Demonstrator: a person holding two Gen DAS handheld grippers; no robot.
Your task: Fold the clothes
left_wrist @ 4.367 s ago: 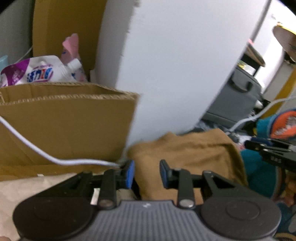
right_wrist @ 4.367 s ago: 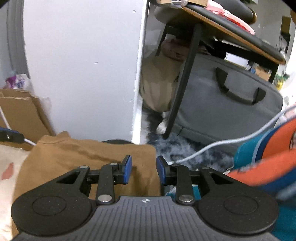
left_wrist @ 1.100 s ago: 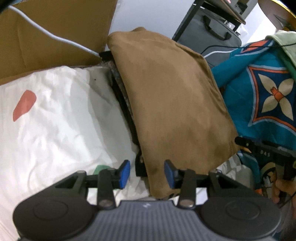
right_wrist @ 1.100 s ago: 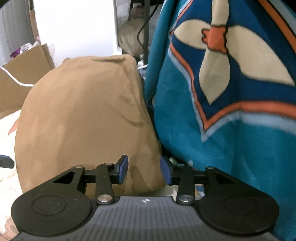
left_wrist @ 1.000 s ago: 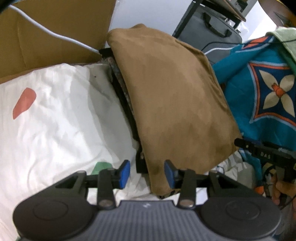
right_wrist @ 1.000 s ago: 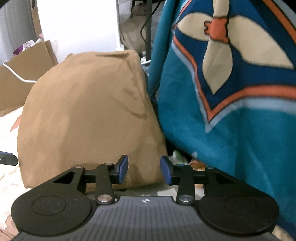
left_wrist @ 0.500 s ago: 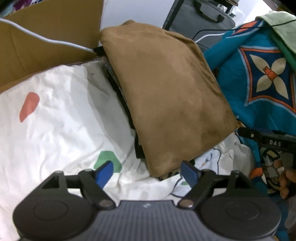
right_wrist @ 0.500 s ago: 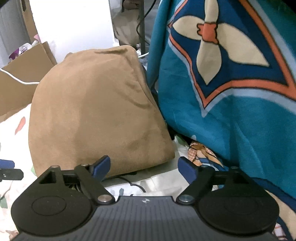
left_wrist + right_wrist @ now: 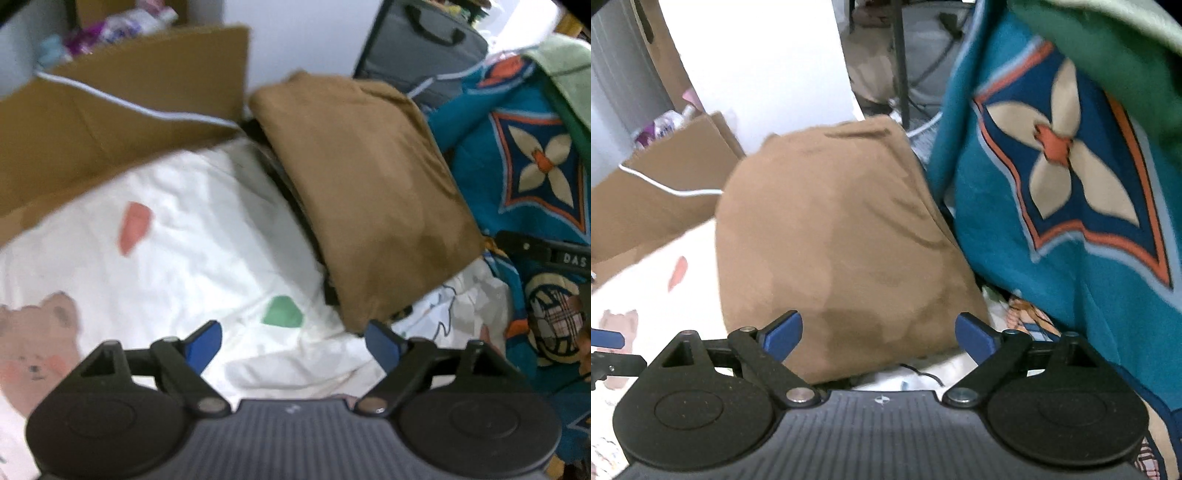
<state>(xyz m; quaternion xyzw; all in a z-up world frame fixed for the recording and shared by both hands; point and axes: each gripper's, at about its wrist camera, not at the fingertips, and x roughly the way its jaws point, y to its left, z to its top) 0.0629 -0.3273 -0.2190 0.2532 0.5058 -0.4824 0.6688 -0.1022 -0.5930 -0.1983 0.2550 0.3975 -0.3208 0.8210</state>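
A folded brown garment (image 9: 369,195) lies on top of a dark folded stack (image 9: 288,184) at the far side of the white printed bedsheet (image 9: 184,240); it also shows in the right wrist view (image 9: 831,240). My left gripper (image 9: 293,345) is open and empty, pulled back just short of the garment's near corner. My right gripper (image 9: 879,338) is open and empty at the garment's near edge. The right gripper's body (image 9: 546,253) shows at the right of the left wrist view.
A teal patterned blanket (image 9: 1071,221) hangs close on the right, with a green cloth (image 9: 1108,55) above it. A cardboard box (image 9: 110,122) with a white cable (image 9: 129,107) stands behind the sheet. A grey bag (image 9: 421,40) and a white wall panel (image 9: 757,66) are beyond.
Both grippers have opened wide and let go of the brown garment. Both have pulled back toward me, so more of the sheet shows in front.
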